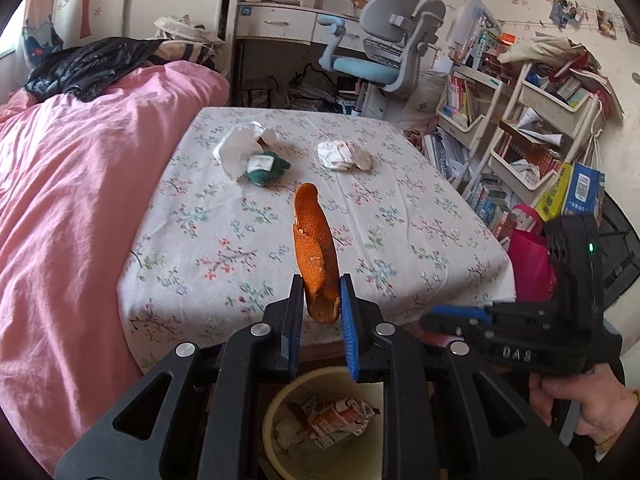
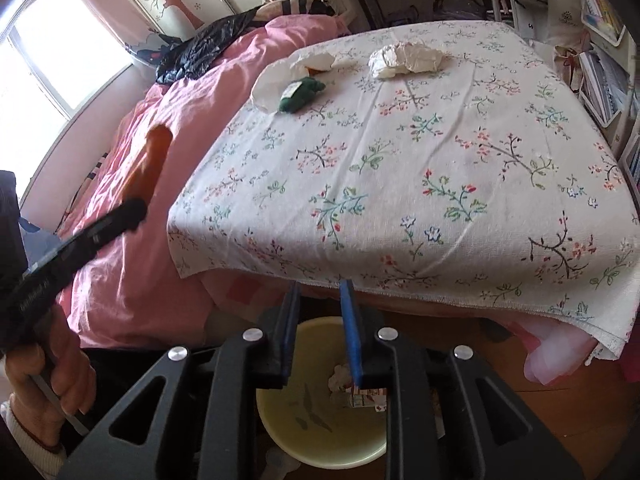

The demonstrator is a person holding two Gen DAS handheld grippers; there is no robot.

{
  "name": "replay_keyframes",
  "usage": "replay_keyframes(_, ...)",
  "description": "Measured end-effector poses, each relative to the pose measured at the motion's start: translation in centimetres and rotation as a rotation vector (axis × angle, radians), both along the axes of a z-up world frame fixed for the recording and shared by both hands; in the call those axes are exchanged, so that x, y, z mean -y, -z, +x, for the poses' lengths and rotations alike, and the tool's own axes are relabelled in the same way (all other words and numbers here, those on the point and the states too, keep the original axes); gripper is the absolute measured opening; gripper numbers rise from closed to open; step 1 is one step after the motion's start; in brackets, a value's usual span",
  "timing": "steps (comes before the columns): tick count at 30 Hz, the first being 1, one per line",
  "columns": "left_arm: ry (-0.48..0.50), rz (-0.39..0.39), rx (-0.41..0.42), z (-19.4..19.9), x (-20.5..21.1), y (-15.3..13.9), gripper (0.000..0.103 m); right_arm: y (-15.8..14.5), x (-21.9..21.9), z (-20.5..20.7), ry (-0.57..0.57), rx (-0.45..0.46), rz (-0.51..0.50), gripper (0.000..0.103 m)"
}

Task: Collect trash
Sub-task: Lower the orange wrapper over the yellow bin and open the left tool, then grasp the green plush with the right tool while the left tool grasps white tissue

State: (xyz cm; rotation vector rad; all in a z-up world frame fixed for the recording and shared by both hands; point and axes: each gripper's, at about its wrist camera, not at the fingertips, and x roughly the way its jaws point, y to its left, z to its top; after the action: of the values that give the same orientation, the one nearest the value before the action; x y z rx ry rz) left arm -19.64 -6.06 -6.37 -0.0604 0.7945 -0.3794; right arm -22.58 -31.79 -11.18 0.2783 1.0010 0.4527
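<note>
My left gripper [image 1: 320, 296] is shut on the lower end of a long orange peel [image 1: 314, 240], which sticks up and away from the fingers. It hangs over the table's near edge, above a pale yellow bin [image 1: 276, 404] holding a crumpled printed carton [image 1: 340, 420]. In the right wrist view the same peel [image 2: 150, 164] shows at the left. My right gripper [image 2: 320, 300] stands over the bin [image 2: 320, 452], its jaws slightly apart with nothing between them. On the floral tablecloth [image 2: 440, 160] lie a green wrapper [image 2: 300, 94], a white paper sheet [image 2: 276, 80] and a crumpled white paper ball [image 2: 404, 60].
A bed with a pink cover [image 1: 72, 200] and a black bag [image 1: 92, 66] runs along the table's left side. Beyond the table stand a desk chair [image 1: 384, 48] and crowded book racks [image 1: 520, 128]. A hand [image 1: 592, 408] holds the right gripper's handle.
</note>
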Motion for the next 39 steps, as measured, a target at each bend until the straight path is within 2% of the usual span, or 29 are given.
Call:
replay_keyframes(2, 0.049, 0.003, -0.045, -1.1, 0.6, 0.7, 0.017, -0.8, 0.7, 0.1, 0.035, 0.027, 0.042, 0.027)
replay_keyframes(4, 0.105, 0.018, -0.095, -2.3, 1.5, 1.6, 0.017, -1.6, 1.3, 0.3, 0.072, 0.048, 0.069, 0.037)
replay_keyframes(5, 0.125, 0.027, -0.106, -2.8, 1.8, 1.9, 0.019, -1.9, 1.6, 0.3, 0.088, 0.056, 0.083, 0.038)
replay_keyframes(7, 0.153, 0.055, -0.108, -3.8, 2.5, 2.2, 0.031, -2.6, 1.8, 0.3, 0.103, 0.073, 0.098, 0.040)
replay_keyframes(8, 0.152, 0.070, -0.098, -4.3, 2.8, 2.2, 0.043, -3.1, 1.8, 0.2, 0.105, 0.084, 0.105, 0.041)
replay_keyframes(9, 0.144, 0.076, -0.086, -4.6, 2.8, 2.1, 0.050, -3.6, 1.8, 0.0, 0.106, 0.099, 0.108, 0.043)
replay_keyframes(13, 0.098, 0.046, -0.050, -5.0, 2.3, 1.4, 0.054, -5.7, 2.0, -0.4, 0.102, 0.167, 0.097, 0.047)
replay_keyframes(16, 0.041, 0.038, 0.002, -5.1, 1.8, 0.6, 0.062, -7.2, 2.6, -0.8, 0.100, 0.220, 0.082, 0.054)
replay_keyframes(18, -0.012, 0.044, 0.035, -5.0, 1.4, 0.3, 0.072, -7.9, 3.2, -1.0, 0.110, 0.240, 0.094, 0.056)
replay_keyframes(21, -0.083, 0.030, 0.051, -4.6, 0.6, 0.1, 0.074, -7.5, 3.7, -0.8, 0.136, 0.227, 0.135, 0.058)
replay_keyframes(27, -0.160, -0.022, 0.057, -4.3, -1.1, -0.1, 0.077, -7.0, 3.2, -1.0, 0.137, 0.224, 0.134, 0.061)
replay_keyframes(29, -0.174, -0.017, 0.064, -4.3, -1.3, -0.1, 0.078, -6.9, 3.0, -1.0, 0.133, 0.224, 0.129, 0.064)
replay_keyframes(34, -0.212, -0.017, 0.086, -4.1, -1.8, -0.2, 0.080, -6.6, 2.7, -0.8, 0.132, 0.220, 0.108, 0.064)
replay_keyframes(39, -0.278, -0.071, 0.100, -3.5, -3.6, -1.0, 0.081, -6.2, 2.2, -0.6, 0.116, 0.208, 0.069, 0.065)
